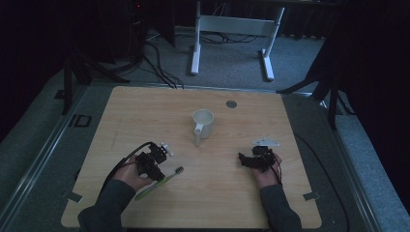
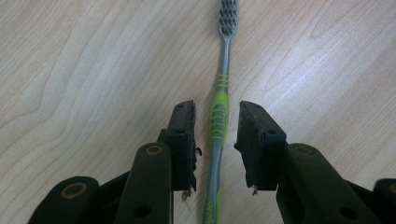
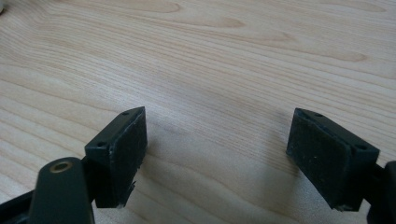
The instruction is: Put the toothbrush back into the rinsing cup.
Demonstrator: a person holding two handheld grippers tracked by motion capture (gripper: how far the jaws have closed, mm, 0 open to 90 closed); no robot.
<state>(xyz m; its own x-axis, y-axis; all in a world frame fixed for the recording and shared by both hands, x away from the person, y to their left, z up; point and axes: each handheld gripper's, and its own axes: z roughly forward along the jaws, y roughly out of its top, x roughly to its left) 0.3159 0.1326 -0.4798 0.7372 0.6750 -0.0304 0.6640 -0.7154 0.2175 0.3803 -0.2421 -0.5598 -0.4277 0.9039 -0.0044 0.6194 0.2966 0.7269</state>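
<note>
**Left jaws straddle toothbrush, not closed**

No legible writing on any item. Left gripper [image 2: 215,140] held low over the light wooden table [image 1: 145,111], jaws apart either side of the green-and-grey plastic toothbrush [image 2: 219,116], not touching it. Right gripper [image 3: 217,154] wide open above bare wood. White ceramic mug [image 1: 203,123] stands mid-table, between and beyond both grippers.

The table [image 3: 224,56] is pale wood with a clear grain and a smooth, faintly sheeny finish. The toothbrush [image 2: 218,116] looks like plastic, grey with ribbed green rubbery grips, and the mug [image 1: 203,123] at 12 o'clock is smooth and white. Both tongs [image 2: 215,135] [image 3: 217,154] are matt black plastic with dull, slightly rough pads [image 3: 128,154].
</note>
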